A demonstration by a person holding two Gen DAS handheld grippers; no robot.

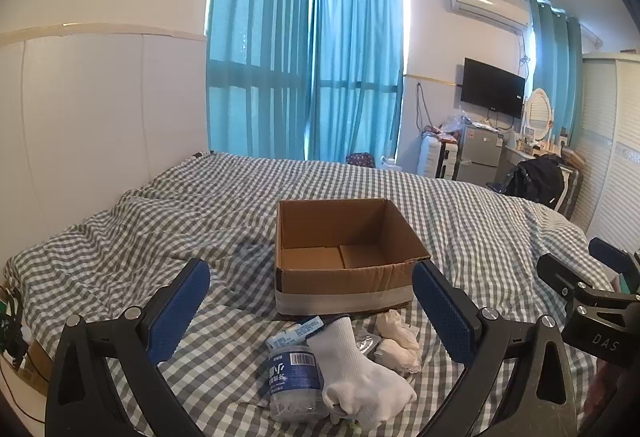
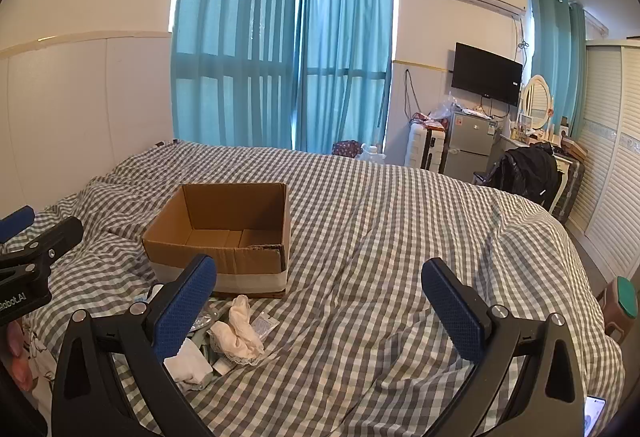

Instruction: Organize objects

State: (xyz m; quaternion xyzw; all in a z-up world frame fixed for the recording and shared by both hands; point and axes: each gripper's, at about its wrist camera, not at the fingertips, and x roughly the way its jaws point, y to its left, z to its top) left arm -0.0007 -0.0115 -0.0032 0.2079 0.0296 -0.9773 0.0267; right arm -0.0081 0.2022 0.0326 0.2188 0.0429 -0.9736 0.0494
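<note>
Right gripper (image 2: 318,291) held over checked bedspread (image 2: 380,237), blue pads (image 2: 186,303) spread wide, nothing between. Open cardboard box (image 2: 224,233) seen ahead-left on bed, interior bare. Cream cloth (image 2: 240,333) crumpled just in front of box; white sock (image 2: 190,361) partly hidden behind left finger. Left gripper (image 2: 28,233) visible at left edge; jaw state not discernible.

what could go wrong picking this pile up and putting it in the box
The white sock lies over the water bottle, so the open left gripper may drag both at once. The bottle could roll on the rumpled checked bedding. The cardboard box sits on soft bedding and may tip or slide if nudged. The cream cloth is limp and could snag on the rim.
</note>
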